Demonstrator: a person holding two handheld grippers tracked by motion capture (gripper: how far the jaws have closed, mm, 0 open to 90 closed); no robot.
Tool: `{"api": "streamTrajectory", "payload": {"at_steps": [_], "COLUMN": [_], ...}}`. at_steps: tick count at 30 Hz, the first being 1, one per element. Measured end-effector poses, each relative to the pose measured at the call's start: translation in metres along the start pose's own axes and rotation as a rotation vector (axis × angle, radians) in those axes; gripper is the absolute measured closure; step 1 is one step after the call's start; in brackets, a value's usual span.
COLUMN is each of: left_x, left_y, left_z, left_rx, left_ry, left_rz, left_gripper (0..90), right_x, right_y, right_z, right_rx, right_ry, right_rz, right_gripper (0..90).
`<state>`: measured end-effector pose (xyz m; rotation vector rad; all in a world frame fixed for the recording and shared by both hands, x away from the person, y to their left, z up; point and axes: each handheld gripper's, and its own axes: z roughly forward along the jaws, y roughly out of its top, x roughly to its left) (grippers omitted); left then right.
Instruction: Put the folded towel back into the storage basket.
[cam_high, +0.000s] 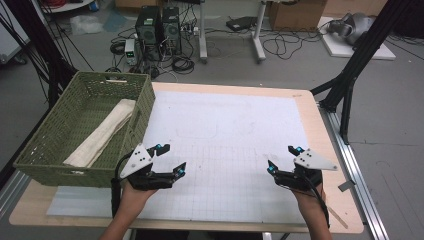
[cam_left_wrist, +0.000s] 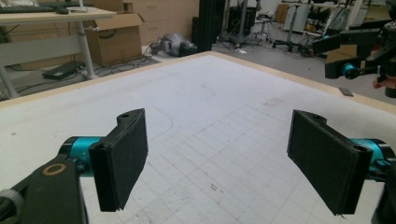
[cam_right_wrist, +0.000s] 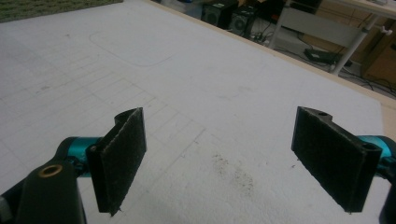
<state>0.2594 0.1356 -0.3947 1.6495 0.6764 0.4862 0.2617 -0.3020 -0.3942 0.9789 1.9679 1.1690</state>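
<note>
My left gripper (cam_high: 172, 159) hovers low over the white gridded mat (cam_high: 225, 130) at its front left, just right of the green basket (cam_high: 55, 145). Its jaws stand wide apart with nothing between them, as the left gripper view (cam_left_wrist: 224, 163) confirms. My right gripper (cam_high: 281, 159) sits at the front right of the mat, also open and empty (cam_right_wrist: 229, 163). A folded cream cloth (cam_high: 102, 132) lies inside the basket. The right gripper (cam_left_wrist: 355, 60) also appears at the far right of the left gripper view.
The wooden table edge (cam_high: 320, 130) runs along the right of the mat. Black frame legs (cam_high: 350, 75) stand at the back right. Computer towers (cam_high: 157, 27), cables and cardboard boxes sit on the floor behind the table.
</note>
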Motion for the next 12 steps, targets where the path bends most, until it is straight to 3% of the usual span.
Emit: {"api": "streamTrajectory", "payload": {"at_steps": [12], "left_x": [0.0028], "left_y": [-0.0002], "left_z": [-0.0014], "left_rx": [-0.007], "left_ry": [0.006], "left_rz": [-0.004], "left_gripper": [20.5], "right_x": [-0.0015], "right_y": [0.0000], "right_z": [-0.0025], "right_rx": [-0.015], "right_ry": [-0.014], "right_rz": [0.006], "right_gripper": [16.5]}}
